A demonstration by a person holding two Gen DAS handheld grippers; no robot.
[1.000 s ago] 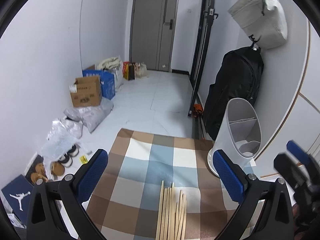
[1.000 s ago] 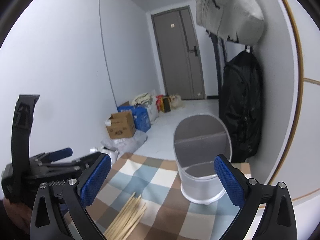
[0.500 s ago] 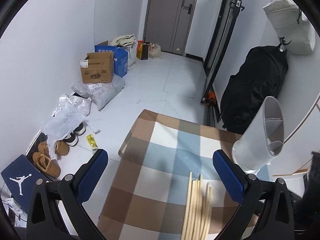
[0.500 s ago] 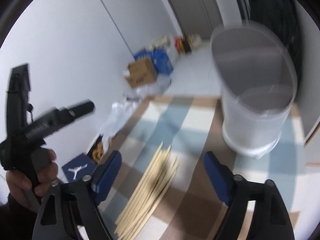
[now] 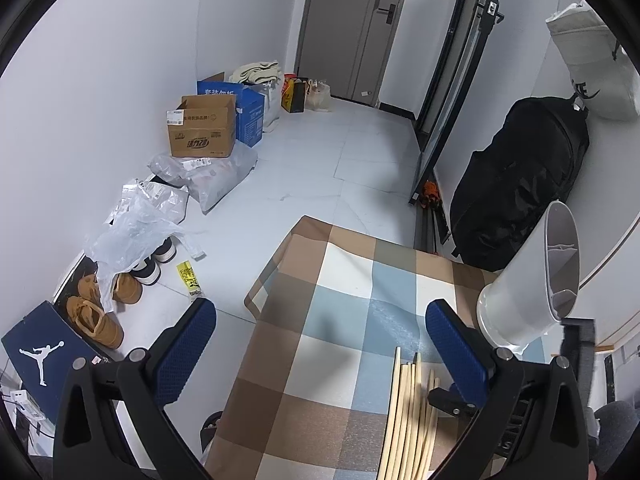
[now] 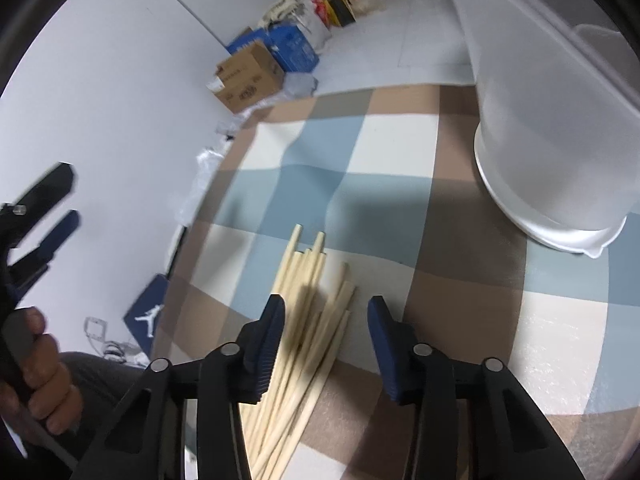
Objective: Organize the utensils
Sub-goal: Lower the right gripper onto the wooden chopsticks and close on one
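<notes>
Several pale wooden chopsticks [image 6: 316,320] lie in a loose bundle on the checked tablecloth [image 6: 320,140]. My right gripper [image 6: 326,308] points steeply down over them. Its jaws are closing, with the bundle's middle between the blue pads, which do not press on it. A white utensil holder [image 6: 552,140] with inner dividers stands on the cloth at the right. In the left wrist view the chopsticks [image 5: 408,412] lie low right and the holder [image 5: 536,280] at the right edge. My left gripper [image 5: 320,344] hangs open and empty over the cloth's left part.
The table's left edge drops to a white floor with a cardboard box [image 5: 202,128], plastic bags [image 5: 136,216] and shoes [image 5: 96,320]. A black bag [image 5: 516,184] leans on the right wall. A hand [image 6: 36,360] holds the left gripper's handle.
My right gripper has come down and tipped forward over the chopsticks, and its jaws have narrowed around them. The left gripper has drifted left, so the chopsticks now lie right of its fingers.
</notes>
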